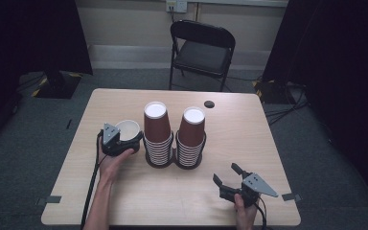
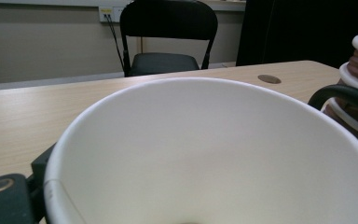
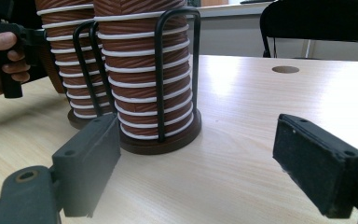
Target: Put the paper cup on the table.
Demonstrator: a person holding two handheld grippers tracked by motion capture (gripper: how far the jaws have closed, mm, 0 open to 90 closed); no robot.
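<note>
My left gripper [image 1: 120, 142] grips a single cup [image 1: 128, 129] upright, just left of the stacks [image 1: 157, 139], clear for setting down. Right gripper [image 1: 227, 179] idles wide open, empty.

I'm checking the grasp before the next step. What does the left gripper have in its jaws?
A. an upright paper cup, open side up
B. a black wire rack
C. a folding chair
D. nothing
A: the left gripper sits around a single paper cup, its white inside facing up.
</note>
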